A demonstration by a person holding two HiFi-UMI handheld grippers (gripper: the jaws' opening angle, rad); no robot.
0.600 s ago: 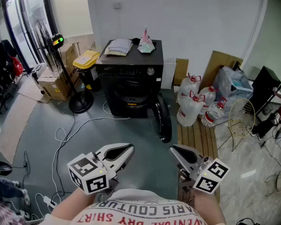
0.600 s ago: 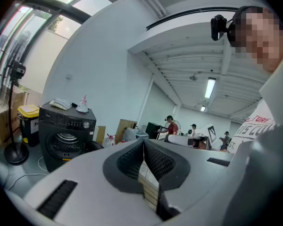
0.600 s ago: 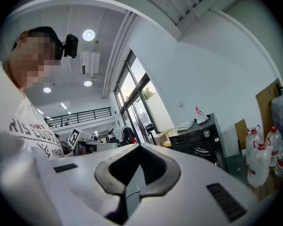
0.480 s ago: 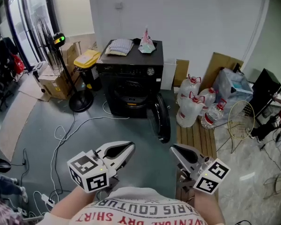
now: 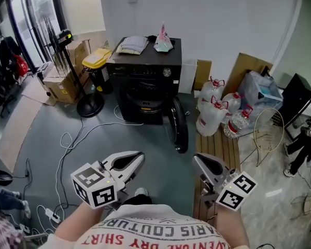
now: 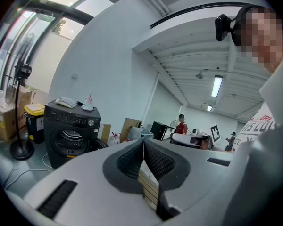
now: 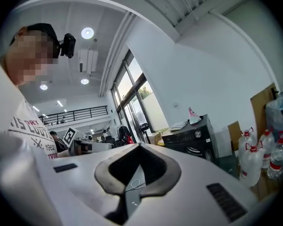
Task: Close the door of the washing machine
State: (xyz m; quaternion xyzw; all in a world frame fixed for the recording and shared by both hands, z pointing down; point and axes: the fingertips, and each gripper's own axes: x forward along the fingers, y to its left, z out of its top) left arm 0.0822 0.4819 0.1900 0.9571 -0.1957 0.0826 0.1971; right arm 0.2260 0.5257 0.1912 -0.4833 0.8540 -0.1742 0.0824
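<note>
The black front-loading washing machine [image 5: 147,82] stands against the far wall, and its round door [image 5: 178,126] hangs open, swung out to the right with its edge towards me. Its drum opening [image 5: 145,98] is exposed. My left gripper [image 5: 138,156] and right gripper [image 5: 196,160] are held low in front of my chest, well short of the machine, both shut and empty. The left gripper view has the machine [image 6: 69,133] at left beyond the shut left gripper [image 6: 144,142]. The right gripper view has the machine [image 7: 192,141] at right past the shut right gripper [image 7: 139,147].
Large water bottles [image 5: 212,115] stand on a wooden pallet [image 5: 217,150] right of the door. A fan stand [image 5: 89,109], yellow bin [image 5: 96,61] and cardboard boxes [image 5: 59,90] are left of the machine. Cables [image 5: 72,144] trail over the grey floor. A wire basket [image 5: 267,131] lies at right.
The view has crept a little closer to the machine. Both grippers sit slightly lower in the picture, and a shoe now shows below them. The door has not moved.
</note>
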